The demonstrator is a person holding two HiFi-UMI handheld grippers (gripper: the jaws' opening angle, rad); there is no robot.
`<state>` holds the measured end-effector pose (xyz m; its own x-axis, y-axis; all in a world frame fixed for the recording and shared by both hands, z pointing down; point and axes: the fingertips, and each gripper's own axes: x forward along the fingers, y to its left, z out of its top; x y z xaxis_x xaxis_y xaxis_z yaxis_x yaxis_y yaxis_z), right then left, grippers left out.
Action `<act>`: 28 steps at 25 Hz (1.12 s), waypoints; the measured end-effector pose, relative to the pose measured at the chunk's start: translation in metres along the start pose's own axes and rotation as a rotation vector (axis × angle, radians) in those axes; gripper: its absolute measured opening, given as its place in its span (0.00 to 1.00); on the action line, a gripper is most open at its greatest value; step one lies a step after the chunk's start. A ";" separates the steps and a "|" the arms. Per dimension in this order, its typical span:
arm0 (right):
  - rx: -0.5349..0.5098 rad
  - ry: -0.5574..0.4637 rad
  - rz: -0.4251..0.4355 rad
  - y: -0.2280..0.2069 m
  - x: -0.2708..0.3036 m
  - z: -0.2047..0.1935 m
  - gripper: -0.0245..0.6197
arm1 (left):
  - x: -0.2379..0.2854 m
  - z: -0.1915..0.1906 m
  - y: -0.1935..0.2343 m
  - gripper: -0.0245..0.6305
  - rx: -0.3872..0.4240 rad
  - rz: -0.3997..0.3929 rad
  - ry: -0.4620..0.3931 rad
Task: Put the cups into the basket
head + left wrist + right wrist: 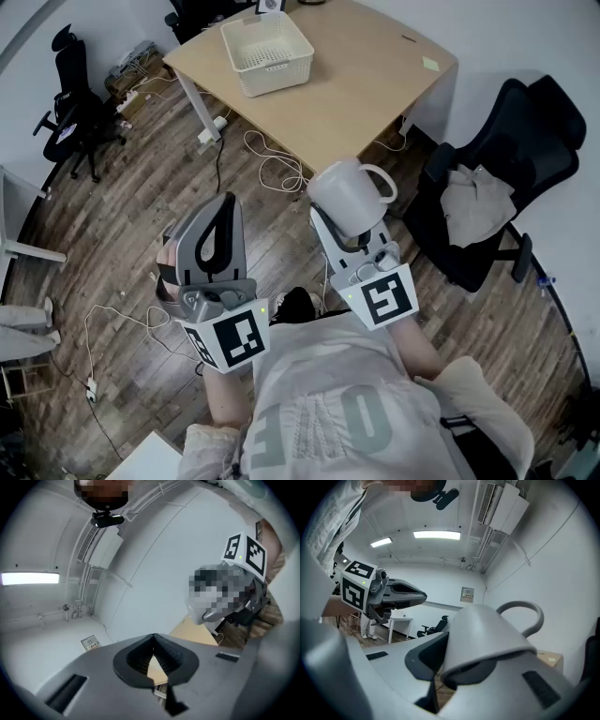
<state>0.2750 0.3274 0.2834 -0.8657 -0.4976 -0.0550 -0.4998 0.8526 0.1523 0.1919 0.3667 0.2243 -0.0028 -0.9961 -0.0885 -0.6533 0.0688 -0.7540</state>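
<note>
Your right gripper (345,230) clamps the white mug (342,192) by its wall; left gripper (223,208) clenched, empty; carry to the basket (277,80) at eleven o'clock; lower fully inside before releasing.

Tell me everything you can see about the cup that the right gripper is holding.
The cup is a plain, pale white mug with a smooth surface, ceramic or plastic by its look. It has one loop handle sticking out to the person's right. It is tipped over, with its open mouth facing the right gripper, whose jaws clamp its wall at the rim. It hangs in the air above the wooden floor, short of the table. Nothing else touches it.
</note>
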 end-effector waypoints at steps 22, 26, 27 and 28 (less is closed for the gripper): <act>0.008 -0.031 0.035 -0.011 0.020 0.001 0.10 | 0.011 -0.008 0.003 0.05 0.010 0.004 0.061; 0.007 -0.018 0.055 -0.008 0.034 -0.008 0.10 | 0.016 -0.022 0.011 0.05 -0.004 0.026 0.070; 0.004 -0.018 0.053 -0.009 0.039 -0.009 0.10 | 0.019 -0.026 0.013 0.05 -0.005 0.031 0.071; 0.000 -0.016 0.051 -0.010 0.043 -0.011 0.10 | 0.023 -0.030 0.015 0.05 -0.007 0.034 0.072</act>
<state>0.2429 0.2959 0.2903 -0.8902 -0.4512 -0.0631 -0.4553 0.8767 0.1551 0.1593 0.3437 0.2305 -0.0795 -0.9946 -0.0670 -0.6570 0.1029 -0.7469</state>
